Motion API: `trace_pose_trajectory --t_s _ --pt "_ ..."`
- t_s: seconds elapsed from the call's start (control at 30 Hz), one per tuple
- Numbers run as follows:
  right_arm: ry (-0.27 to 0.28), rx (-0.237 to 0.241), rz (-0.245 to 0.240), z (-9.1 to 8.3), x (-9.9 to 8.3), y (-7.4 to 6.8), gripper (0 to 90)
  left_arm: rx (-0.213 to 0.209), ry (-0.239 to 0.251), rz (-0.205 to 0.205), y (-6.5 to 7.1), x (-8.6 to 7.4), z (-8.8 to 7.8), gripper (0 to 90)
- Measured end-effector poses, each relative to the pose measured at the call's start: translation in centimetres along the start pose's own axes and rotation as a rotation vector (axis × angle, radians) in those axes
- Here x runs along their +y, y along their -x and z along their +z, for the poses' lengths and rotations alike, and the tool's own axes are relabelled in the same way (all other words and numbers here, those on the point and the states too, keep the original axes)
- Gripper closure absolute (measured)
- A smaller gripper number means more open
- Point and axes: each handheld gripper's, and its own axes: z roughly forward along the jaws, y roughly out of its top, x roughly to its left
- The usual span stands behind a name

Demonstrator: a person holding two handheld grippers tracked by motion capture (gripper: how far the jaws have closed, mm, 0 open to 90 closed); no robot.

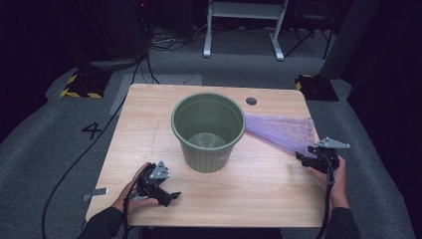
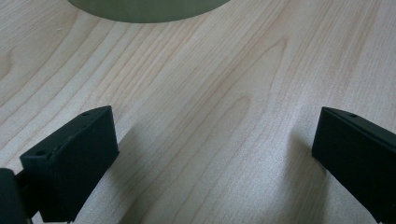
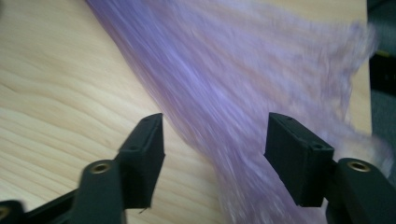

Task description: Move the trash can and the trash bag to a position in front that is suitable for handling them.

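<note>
My right gripper (image 1: 306,153), black with a grey three-cornered plate on top, sits at the table's right edge with its jaws standing apart; in the right gripper view the pads (image 3: 144,154) flank the thin, translucent purple plastic bag (image 3: 243,93) without pressing on it, so nothing is gripped. My left gripper (image 1: 169,196) rests low near the front left of the table, jaws likewise wide apart over bare wood, holding nothing (its view takes in the lower wall of the bin (image 2: 149,10) at the top).

The purple bag (image 1: 283,130) lies flat on the light wooden tabletop (image 1: 259,184), fanned out from the right gripper toward the round, ribbed, olive-green plastic waste bin (image 1: 208,130); its narrow end reaches the bin's right rim, touching or just beside it, I cannot tell which. The bin stands upright at the middle of the table and looks empty.

Progress, as I judge it: the work appears to be lining the bin with the bag, and it is early. The bag is laid out beside the bin; it is not yet opened, nor drawn over the rim.

Hard to make out: the bag is blurred in the right gripper view, its mouth cannot be found, and its near end is hidden behind the right gripper in the high view.
</note>
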Motion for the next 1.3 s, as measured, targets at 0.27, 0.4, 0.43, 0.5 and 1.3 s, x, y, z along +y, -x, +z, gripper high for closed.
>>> trace_pose_trajectory --t_s 0.27,0.4,0.43,0.5,1.3 --pt "0.084 0.081 -0.049 -0.2 3.1 -2.9 29.1 0.0 0.0 0.0 0.0 0.0 0.0 0.0" --pt "0.08 0.129 -0.06 1.3 4.5 -3.9 26.7 -0.001 0.001 0.002 0.0 0.0 0.0 0.0" --pt "0.08 0.132 -0.066 1.6 4.8 -4.1 26.3 -0.001 0.001 0.002 0.0 0.0 0.0 0.0" --pt "0.075 0.142 -0.076 2.3 5.7 -4.6 26.2 -0.001 0.001 0.002 0.0 0.0 0.0 0.0" --pt "-0.02 0.101 -0.029 11.7 7.1 -6.1 30.4 0.001 0.0 0.0 0.0 0.0 0.0 0.0"
